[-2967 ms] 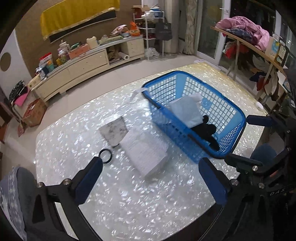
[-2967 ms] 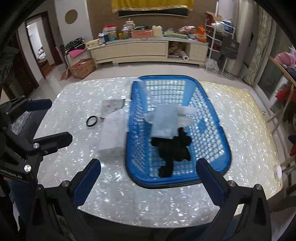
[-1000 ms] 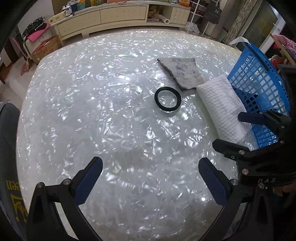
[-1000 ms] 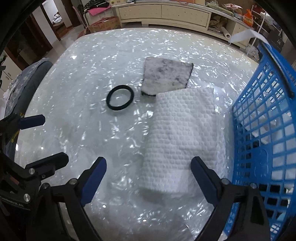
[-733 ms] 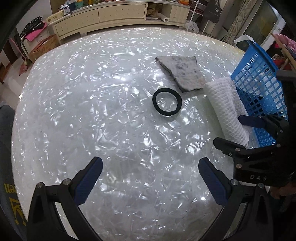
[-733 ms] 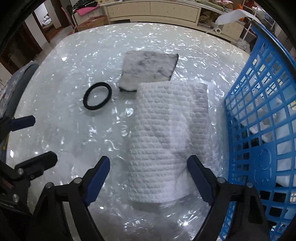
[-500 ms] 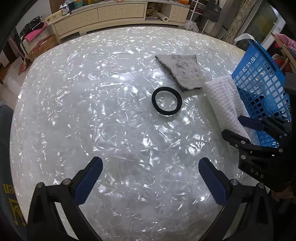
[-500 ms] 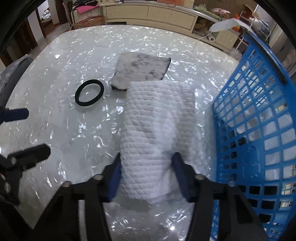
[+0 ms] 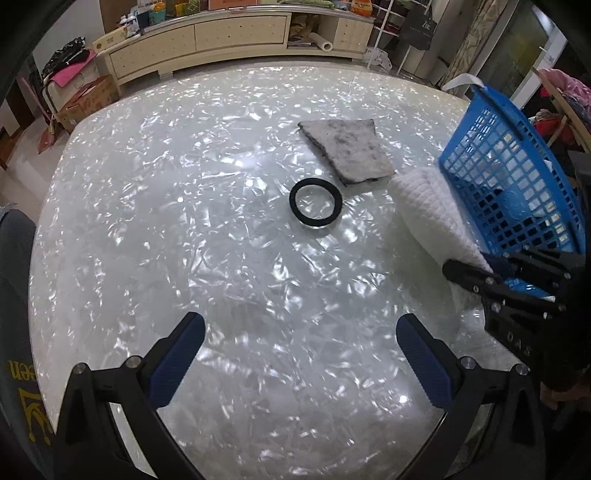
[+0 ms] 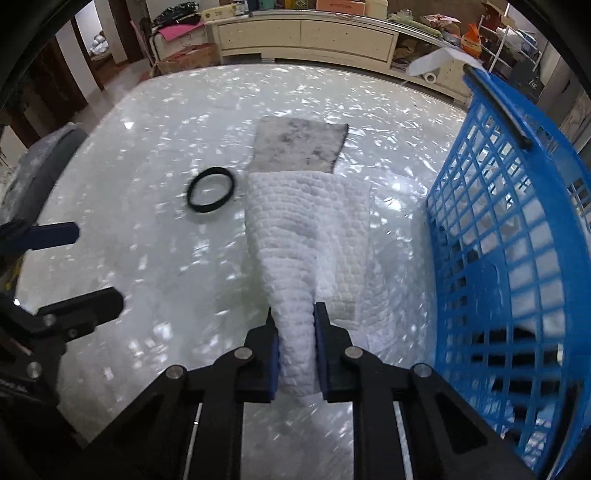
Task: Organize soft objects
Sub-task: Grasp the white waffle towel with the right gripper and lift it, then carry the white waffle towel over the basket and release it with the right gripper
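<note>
My right gripper point(image 10: 295, 332) is shut on the near end of a white waffle-weave towel point(image 10: 306, 229), which bunches up between the fingers; the towel also shows in the left wrist view point(image 9: 432, 214). A grey stained cloth point(image 10: 299, 142) lies flat just beyond it, seen too in the left wrist view point(image 9: 347, 151). A black ring point(image 10: 210, 189) lies left of the towel point(image 9: 314, 205). The blue basket point(image 10: 517, 236) stands right of the towel and holds white and black cloth. My left gripper point(image 9: 299, 349) is open and empty over the bare table, left of the right gripper point(image 9: 480, 273).
The shiny pearl-white table point(image 9: 184, 221) spreads wide to the left. A grey chair back point(image 10: 40, 162) stands at the table's left edge. A long cream cabinet point(image 9: 221, 33) with clutter lines the far wall.
My right gripper has closed on the near end of the white towel, pinching it into a ridge. The left gripper has stayed open and nearly still.
</note>
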